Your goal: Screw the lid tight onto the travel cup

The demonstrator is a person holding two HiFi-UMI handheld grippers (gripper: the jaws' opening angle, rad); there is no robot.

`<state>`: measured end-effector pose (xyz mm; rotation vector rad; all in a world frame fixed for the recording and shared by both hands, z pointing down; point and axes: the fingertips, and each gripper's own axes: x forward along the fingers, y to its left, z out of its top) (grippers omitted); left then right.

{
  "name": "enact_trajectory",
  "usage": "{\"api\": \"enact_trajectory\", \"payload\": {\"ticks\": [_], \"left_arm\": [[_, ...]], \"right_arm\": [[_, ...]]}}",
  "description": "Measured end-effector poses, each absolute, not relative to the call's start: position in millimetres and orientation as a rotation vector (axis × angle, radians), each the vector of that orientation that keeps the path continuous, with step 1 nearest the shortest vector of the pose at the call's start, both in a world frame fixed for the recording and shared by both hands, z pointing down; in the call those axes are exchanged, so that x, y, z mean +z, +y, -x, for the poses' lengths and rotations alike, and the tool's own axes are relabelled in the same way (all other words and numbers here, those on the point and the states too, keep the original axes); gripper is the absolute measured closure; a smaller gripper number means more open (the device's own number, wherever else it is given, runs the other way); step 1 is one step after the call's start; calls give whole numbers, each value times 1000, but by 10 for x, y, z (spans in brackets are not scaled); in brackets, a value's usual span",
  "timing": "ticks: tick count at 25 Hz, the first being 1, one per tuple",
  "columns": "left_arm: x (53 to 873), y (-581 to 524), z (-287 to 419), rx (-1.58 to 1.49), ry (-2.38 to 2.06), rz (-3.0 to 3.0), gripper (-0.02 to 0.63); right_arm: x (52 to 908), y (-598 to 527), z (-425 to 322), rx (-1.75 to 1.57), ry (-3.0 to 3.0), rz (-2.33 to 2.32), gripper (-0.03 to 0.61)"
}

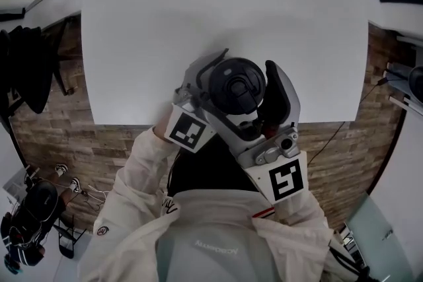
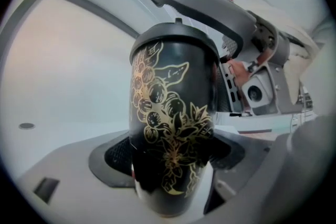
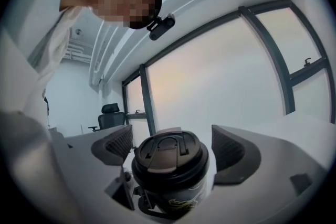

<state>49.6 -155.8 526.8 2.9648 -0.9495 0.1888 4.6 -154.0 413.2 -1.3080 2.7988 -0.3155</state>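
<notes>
Left tool [image 2: 173,165] clamped low on travel cup [image 2: 168,107]; right tool [image 3: 170,147] spread apart, lid [image 3: 169,153] between its jaws, ungripped; lid seated on the cup's top.

Head view: lid [image 1: 236,84] hides cup [image 2: 170,128] body.

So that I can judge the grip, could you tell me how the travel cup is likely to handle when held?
The travel cup looks rigid: its wall shows no dent where the left gripper clamps it. Its smooth, tapered body may slip in a loose hold. Tall and narrower toward the base, it would probably tip easily if pushed.
</notes>
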Motion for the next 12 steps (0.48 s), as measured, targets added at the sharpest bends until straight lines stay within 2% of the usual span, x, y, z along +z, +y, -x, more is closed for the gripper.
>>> {"api": "enact_trajectory", "payload": {"ticks": [12], "left_arm": [[5266, -1360, -522, 169, -136, -3094, 213]], "right_arm": [[4187, -1394, 116, -195, 3236, 134, 129]]}}
